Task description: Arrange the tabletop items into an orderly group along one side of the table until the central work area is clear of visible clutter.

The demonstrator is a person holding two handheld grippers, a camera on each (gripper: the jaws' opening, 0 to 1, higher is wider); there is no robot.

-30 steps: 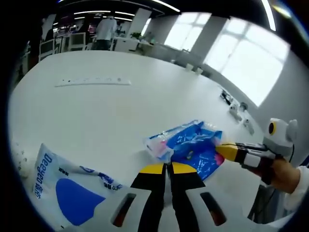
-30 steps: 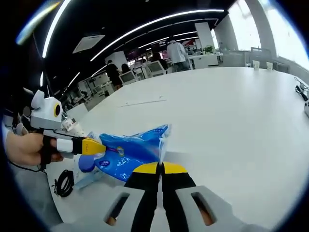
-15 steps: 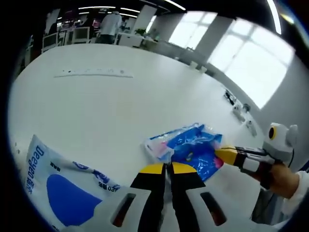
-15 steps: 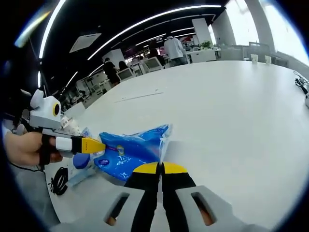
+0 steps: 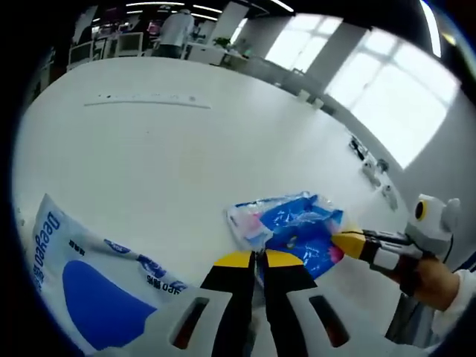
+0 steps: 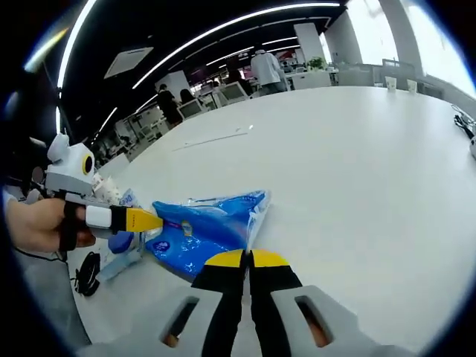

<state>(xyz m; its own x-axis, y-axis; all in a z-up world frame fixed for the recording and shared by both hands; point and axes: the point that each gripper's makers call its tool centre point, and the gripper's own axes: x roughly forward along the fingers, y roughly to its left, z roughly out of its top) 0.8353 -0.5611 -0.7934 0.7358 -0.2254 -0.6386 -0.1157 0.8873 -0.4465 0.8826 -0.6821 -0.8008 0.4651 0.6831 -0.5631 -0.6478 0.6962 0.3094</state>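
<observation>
A crinkled blue plastic packet point(image 5: 294, 227) lies low over the white table point(image 5: 149, 171), stretched between my two grippers. In the left gripper view my left gripper point(image 5: 253, 259) is shut at the packet's near edge, and my right gripper point(image 5: 348, 239) comes in from the right, pinching its far end. In the right gripper view the same packet point(image 6: 204, 227) runs from my right gripper point(image 6: 249, 259), shut on its corner, to my left gripper point(image 6: 145, 220), held by a hand. A white and blue bag point(image 5: 82, 275) lies flat to the left of the left jaws.
A long white strip point(image 5: 145, 103) lies across the far part of the table. Small items and cables point(image 5: 366, 162) sit near the window-side edge. A black cable point(image 6: 85, 274) hangs by the table's edge. People stand far off among desks.
Both views have drifted slightly. The packet's raised corner has sunk and it lies flatter over the table. Both grippers stay shut at its ends.
</observation>
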